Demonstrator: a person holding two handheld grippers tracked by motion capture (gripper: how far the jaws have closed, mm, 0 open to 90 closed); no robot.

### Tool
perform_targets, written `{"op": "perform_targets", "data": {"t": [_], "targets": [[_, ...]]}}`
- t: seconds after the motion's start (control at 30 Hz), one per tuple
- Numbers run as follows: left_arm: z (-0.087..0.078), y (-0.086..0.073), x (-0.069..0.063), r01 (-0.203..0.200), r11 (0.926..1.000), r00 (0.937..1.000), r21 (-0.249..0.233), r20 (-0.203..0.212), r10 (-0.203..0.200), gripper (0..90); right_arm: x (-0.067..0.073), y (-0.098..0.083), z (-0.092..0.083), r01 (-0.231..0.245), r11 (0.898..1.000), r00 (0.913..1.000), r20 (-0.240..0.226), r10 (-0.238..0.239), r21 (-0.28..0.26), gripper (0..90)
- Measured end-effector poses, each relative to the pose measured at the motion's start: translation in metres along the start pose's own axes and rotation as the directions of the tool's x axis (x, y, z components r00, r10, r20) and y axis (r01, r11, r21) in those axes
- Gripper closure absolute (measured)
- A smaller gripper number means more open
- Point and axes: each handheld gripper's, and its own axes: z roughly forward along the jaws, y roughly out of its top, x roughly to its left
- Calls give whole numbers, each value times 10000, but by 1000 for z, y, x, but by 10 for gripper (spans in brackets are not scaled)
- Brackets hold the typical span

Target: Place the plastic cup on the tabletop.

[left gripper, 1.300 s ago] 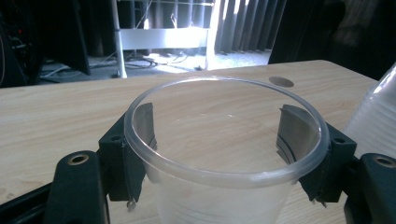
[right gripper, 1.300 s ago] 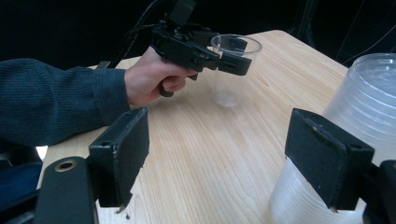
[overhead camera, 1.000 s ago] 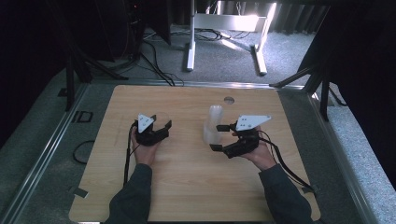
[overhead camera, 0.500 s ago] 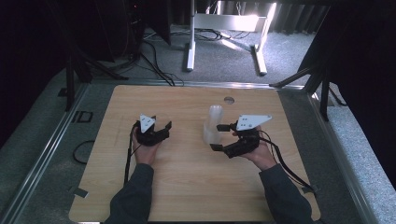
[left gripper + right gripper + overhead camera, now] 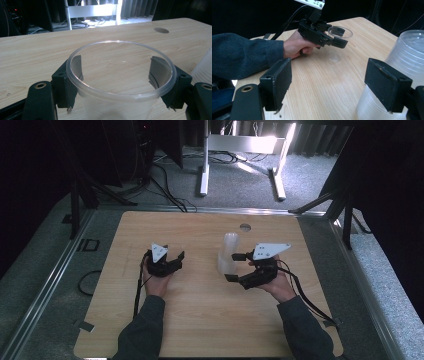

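My left gripper [image 5: 117, 68] is shut on a clear plastic cup [image 5: 120, 96], one pad pressed to each side just under the rim. In the right gripper view that cup [image 5: 340, 31] hangs a little above the wooden table [image 5: 317, 82] in the left gripper [image 5: 338, 37]. My right gripper [image 5: 332, 85] stands open and wide with nothing between its pads. A stack of upside-down clear cups [image 5: 412, 57] rises just beyond its right jaw. In the high view the left gripper [image 5: 176, 261] is left of centre and the right gripper [image 5: 231, 266] points at the stack [image 5: 229, 251].
A round hole [image 5: 244, 226] is cut in the table near its far edge. Cables trail from both grippers toward the near edge. A metal frame [image 5: 50, 270] borders the table, and a white stand [image 5: 205, 165] is on the floor behind.
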Motion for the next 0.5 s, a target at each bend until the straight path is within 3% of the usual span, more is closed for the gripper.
{"op": "perform_targets", "data": {"t": [0.5], "targets": [[0, 0, -2, -58, 9990, 10000, 438, -2, 59, 201, -1, 1, -1, -17, 10000, 10000, 19, 17, -12, 217]]}}
